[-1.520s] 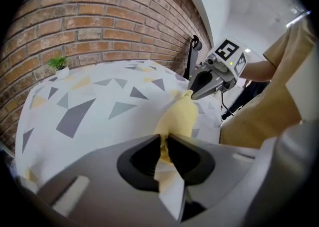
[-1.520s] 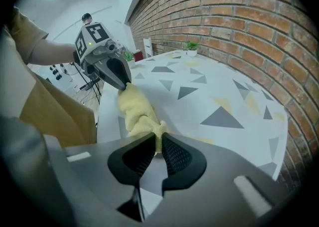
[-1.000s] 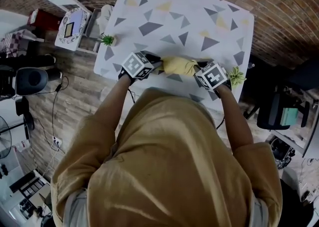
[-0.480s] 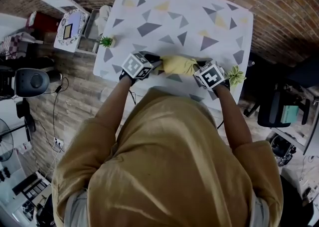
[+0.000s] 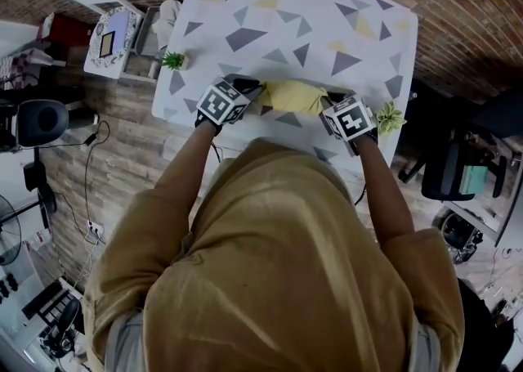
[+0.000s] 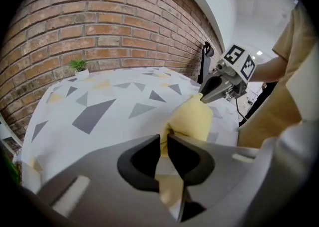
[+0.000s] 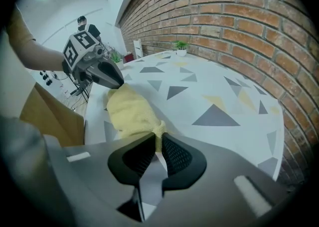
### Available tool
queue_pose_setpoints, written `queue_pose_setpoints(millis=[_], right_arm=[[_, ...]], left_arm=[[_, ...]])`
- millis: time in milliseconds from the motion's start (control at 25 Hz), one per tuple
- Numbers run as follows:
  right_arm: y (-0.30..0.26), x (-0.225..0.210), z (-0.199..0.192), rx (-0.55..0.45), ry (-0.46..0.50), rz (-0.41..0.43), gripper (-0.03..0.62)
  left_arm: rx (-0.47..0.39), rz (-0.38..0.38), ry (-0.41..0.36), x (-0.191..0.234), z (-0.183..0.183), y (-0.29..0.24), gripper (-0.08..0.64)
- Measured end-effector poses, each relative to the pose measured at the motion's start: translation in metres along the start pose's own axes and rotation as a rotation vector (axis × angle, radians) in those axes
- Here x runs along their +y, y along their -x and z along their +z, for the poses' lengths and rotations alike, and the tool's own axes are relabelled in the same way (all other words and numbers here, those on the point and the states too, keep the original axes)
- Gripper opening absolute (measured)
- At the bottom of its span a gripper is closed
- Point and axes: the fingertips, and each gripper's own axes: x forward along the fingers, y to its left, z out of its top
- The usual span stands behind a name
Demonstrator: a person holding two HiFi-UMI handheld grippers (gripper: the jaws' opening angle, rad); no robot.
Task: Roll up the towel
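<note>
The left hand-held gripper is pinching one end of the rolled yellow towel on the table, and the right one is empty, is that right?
No. The right hand-held gripper is not empty: the right gripper view shows it shut on the other end of the towel. The left hand-held gripper does pinch one end, and it lies rolled on the table.

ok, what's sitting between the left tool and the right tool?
Only the rolled yellow towel, which spans the gap in the head view. The left tool is shut on one end, the right tool on the other.
</note>
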Motion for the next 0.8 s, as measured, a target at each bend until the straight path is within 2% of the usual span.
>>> queue_pose_setpoints(millis=[160,480,800], right_arm=[[-0.001,-0.001,0.000,0.009,-0.004,-0.018,0.045],[-0.001,-0.006,0.010,0.023,0.028,-0.072,0.046],[-0.004,-0.007,0.005,0.081,0.064,-0.123,0.046]], left_arm=[[-0.023,-0.004,-0.007,-0.002,0.000,0.003,0.107],[-0.134,-0.034,-0.062,-0.029,0.042,-0.001,0.107],[-0.035,-0.021,-0.205,-0.041,0.026,-0.024,0.112]])
